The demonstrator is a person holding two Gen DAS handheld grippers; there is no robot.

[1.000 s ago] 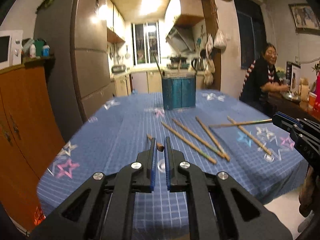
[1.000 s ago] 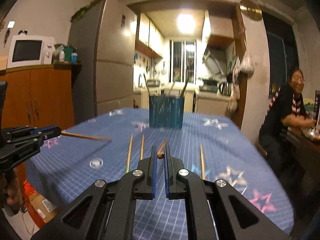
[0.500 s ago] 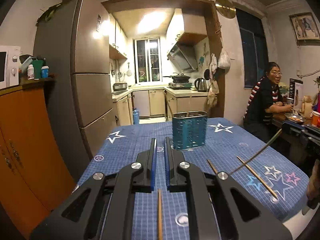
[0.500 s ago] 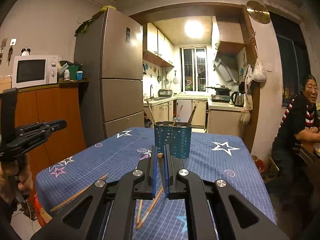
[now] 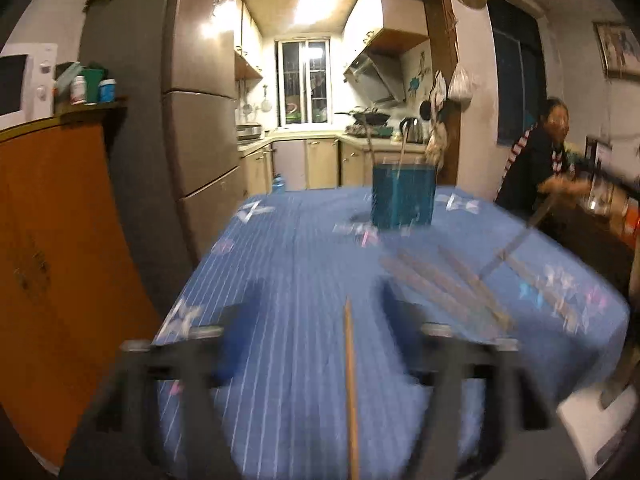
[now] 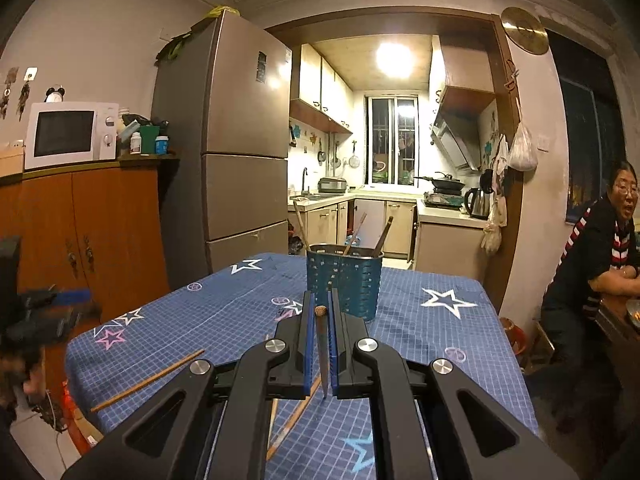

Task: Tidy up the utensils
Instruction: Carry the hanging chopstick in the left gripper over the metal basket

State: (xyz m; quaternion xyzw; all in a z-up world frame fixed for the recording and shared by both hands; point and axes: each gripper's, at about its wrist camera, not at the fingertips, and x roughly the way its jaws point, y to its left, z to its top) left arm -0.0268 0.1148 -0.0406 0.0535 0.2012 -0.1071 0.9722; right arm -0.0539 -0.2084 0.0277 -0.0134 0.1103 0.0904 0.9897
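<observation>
Upright between the pads of the right gripper (image 6: 319,316) stands a chopstick (image 6: 321,354), clamped, raised above the blue tablecloth (image 6: 432,344) just short of the teal utensil holder (image 6: 345,280), which sits mid-table with open cloth all round. Half a second ago the left gripper (image 5: 312,312) was shut; now its jaws are opening, a loose chopstick (image 5: 350,384) lying between them near the table's front edge.
</observation>
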